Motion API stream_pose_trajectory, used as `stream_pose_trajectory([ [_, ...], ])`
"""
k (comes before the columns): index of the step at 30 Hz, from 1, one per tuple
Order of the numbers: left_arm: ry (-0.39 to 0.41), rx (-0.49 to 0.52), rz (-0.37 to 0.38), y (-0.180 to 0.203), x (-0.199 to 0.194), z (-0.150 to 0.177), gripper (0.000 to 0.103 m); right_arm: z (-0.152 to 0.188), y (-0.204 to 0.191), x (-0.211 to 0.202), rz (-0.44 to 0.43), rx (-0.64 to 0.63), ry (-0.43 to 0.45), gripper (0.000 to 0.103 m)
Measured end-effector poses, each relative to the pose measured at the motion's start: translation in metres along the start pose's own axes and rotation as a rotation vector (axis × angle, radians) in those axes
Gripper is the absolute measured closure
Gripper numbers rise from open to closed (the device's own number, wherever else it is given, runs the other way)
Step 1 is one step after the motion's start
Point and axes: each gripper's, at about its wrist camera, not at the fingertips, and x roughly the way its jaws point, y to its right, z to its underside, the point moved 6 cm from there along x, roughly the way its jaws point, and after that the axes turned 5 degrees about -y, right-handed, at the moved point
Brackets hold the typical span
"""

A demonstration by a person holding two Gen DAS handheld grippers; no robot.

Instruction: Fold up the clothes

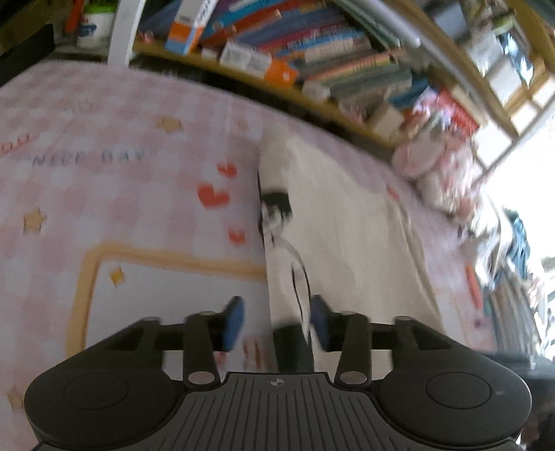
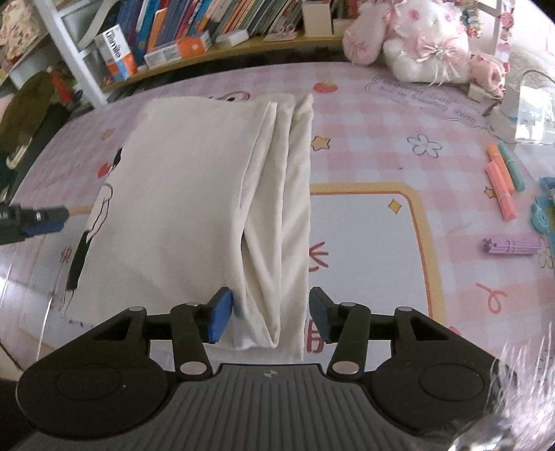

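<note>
now both grippers point(image 2: 267, 317) over folded shirt point(image 2: 194, 194)

the left wrist view is taken from just behind the left tool point(image 1: 275, 321), tilted down over the near edge of the bench point(image 1: 104, 194) and rolled, so the bookshelf point(image 1: 312, 52) along the far edge slants; it is blurred. the right wrist view is taken from behind the right tool point(image 2: 267, 317), steeply down, close over the near edge. the white garment point(image 1: 347, 225) point(image 2: 194, 194), the pink checked bench cover, the bookshelf point(image 2: 208, 24) and the plush toy point(image 2: 423, 45) are shared; the left tool point(image 2: 38, 220) is seen at the right view's left edge.
</note>
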Motion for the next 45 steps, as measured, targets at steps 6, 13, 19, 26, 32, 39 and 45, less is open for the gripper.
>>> stream_pose_trajectory([
  [6,-0.011,0.004,0.005,-0.01,0.029,-0.036,0.045,-0.004,-0.006,0.013,0.041,0.02,-0.009,0.064],
  [13,-0.019,-0.028,0.063,-0.017,0.063,-0.062,0.045,-0.001,-0.01,0.019,0.018,0.041,-0.038,0.078],
  [19,-0.013,-0.054,0.07,-0.018,0.082,-0.085,0.045,-0.002,-0.01,0.02,0.026,0.036,-0.049,0.078],
  [26,-0.004,-0.114,0.091,-0.02,0.1,-0.105,0.048,-0.002,-0.009,0.021,0.025,0.047,-0.053,0.076],
  [32,0.008,-0.164,0.12,-0.022,0.108,-0.112,0.057,-0.001,-0.009,0.02,0.018,0.052,-0.05,0.076],
  [39,0.193,0.117,0.054,0.026,0.083,-0.108,0.1,-0.001,-0.006,0.019,0.007,0.053,-0.047,0.076],
  [45,0.172,0.078,-0.061,0.007,0.098,-0.125,0.096,-0.001,-0.006,0.019,0.0,0.047,-0.05,0.075],
])
